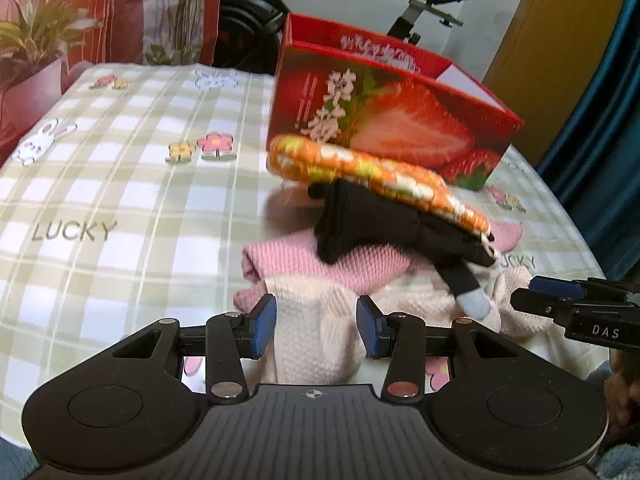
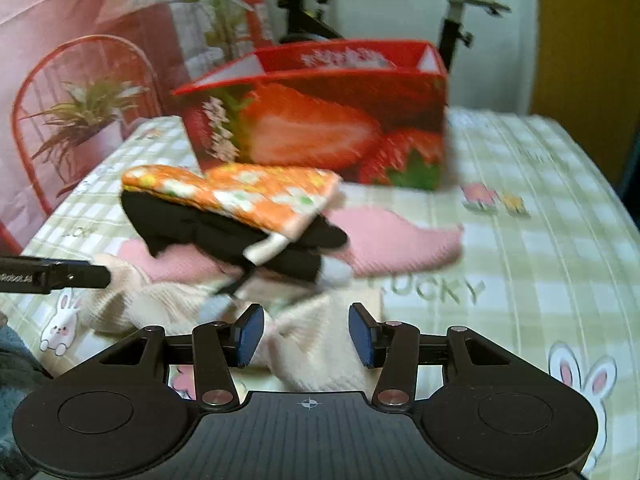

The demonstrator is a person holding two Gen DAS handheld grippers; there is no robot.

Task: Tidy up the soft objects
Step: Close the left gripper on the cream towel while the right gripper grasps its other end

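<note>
A pile of soft things lies on the checked tablecloth: a cream knit cloth (image 1: 316, 332) at the bottom, a pink knit cloth (image 1: 304, 264) over it, black gloves (image 1: 372, 216) and an orange flowered mitt (image 1: 372, 168) on top. My left gripper (image 1: 316, 330) is open, its pads either side of a cream fold. My right gripper (image 2: 306, 334) is open around another cream fold (image 2: 320, 344). The pile also shows in the right wrist view: mitt (image 2: 248, 192), gloves (image 2: 200, 224), pink cloth (image 2: 396, 240).
A red strawberry box (image 1: 400, 120), open at the top, stands behind the pile, also in the right wrist view (image 2: 320, 128). The right gripper's finger (image 1: 560, 304) shows at the right; the left gripper's finger (image 2: 60, 274) at the left. Exercise bike and potted plant stand behind the table.
</note>
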